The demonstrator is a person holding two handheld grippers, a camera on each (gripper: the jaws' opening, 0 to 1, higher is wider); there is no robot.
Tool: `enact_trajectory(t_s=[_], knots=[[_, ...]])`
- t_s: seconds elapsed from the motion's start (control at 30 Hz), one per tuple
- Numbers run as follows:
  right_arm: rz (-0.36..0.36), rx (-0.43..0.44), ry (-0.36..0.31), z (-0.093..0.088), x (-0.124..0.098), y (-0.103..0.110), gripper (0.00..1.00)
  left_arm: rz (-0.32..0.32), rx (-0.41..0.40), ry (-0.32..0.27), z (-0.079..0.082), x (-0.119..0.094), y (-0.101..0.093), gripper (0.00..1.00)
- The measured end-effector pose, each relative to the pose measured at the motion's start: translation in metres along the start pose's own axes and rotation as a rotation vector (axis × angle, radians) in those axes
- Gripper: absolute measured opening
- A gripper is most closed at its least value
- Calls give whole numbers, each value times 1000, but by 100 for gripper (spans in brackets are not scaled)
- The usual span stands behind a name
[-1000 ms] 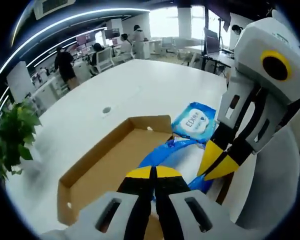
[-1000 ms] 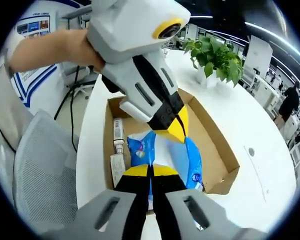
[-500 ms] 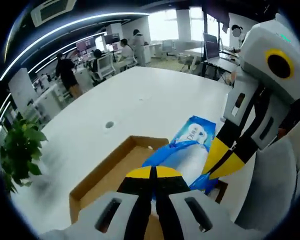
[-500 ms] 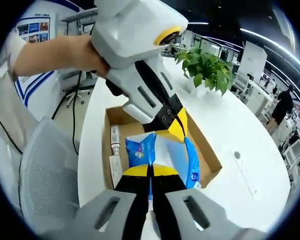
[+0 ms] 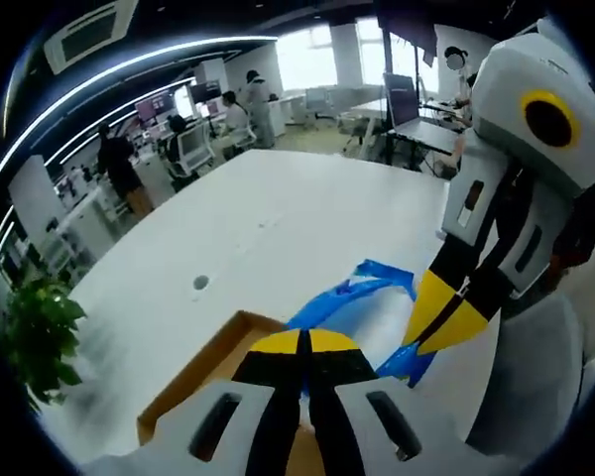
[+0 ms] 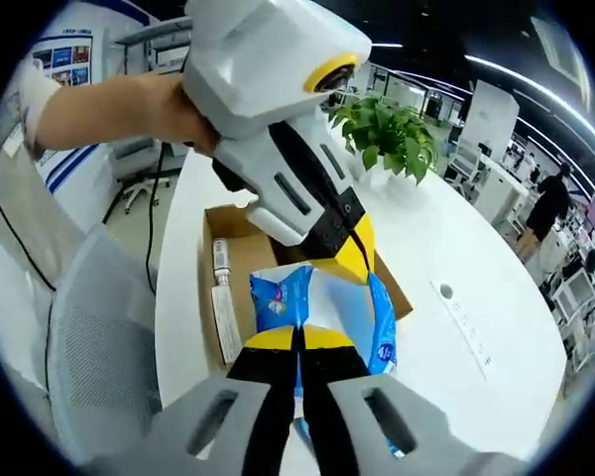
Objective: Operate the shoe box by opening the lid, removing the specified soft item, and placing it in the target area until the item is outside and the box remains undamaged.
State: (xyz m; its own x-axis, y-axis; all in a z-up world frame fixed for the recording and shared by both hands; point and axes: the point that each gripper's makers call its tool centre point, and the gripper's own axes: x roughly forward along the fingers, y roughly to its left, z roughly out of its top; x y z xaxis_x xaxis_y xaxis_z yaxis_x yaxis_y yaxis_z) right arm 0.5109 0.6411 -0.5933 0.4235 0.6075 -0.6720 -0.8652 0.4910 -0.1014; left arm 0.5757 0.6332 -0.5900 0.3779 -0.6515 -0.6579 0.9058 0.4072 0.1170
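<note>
At six o'clock in the left gripper view we see the left gripper (image 5: 303, 345) with its yellow-tipped jaws pressed together on the near edge of the blue-and-white soft pack (image 5: 362, 302), which stretches away toward one o'clock. Just past it, at four o'clock, the right gripper (image 5: 438, 332) comes in from the right and pinches the same pack from that side. Below the pack, toward seven o'clock, lies the open shoe box (image 5: 213, 367), its brown cardboard wall showing under the lifted pack. Beyond, the white table (image 5: 268, 223) runs up toward twelve o'clock, a potted plant (image 5: 35, 332) stands at nine o'clock, and people stand among desks far off at eleven o'clock.

At six o'clock in the right gripper view we find the right gripper (image 6: 297, 342) clamped shut on the soft pack (image 6: 312, 297), which we see held above the shoe box (image 6: 228, 288). Straight ahead, at twelve o'clock, the left gripper (image 6: 352, 260) reaches down and its yellow tips bite the far end of the pack; a hand (image 6: 129, 104) grips its white body at ten o'clock. Inside the box, along its wall at nine o'clock, lie a small tube (image 6: 218, 260) and a flat white item (image 6: 224, 322); we cannot read what they are. A mesh chair (image 6: 99, 367) sits at eight o'clock beside the table (image 6: 456, 317), and the potted plant (image 6: 387, 129) stands at one o'clock.
</note>
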Motion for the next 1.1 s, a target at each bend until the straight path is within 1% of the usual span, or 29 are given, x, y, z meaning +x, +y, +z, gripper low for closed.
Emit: enact_trajectory(t_s=[0.23, 0.53, 0.73, 1.03, 1.1], knots=[[-31, 31, 3, -15, -17, -12, 0, -24, 19, -8, 19, 15, -14, 0], [-69, 68, 19, -40, -39, -28, 0, -56, 36, -22, 40, 36, -30, 0], [-83, 83, 27, -54, -49, -37, 0, -73, 47, -26, 50, 49, -37, 0], [-103, 87, 62, -84, -65, -54, 0, -98, 55, -33, 60, 75, -54, 0], [-107, 90, 76, -93, -69, -58, 0, -109, 55, -31, 61, 82, -58, 0]])
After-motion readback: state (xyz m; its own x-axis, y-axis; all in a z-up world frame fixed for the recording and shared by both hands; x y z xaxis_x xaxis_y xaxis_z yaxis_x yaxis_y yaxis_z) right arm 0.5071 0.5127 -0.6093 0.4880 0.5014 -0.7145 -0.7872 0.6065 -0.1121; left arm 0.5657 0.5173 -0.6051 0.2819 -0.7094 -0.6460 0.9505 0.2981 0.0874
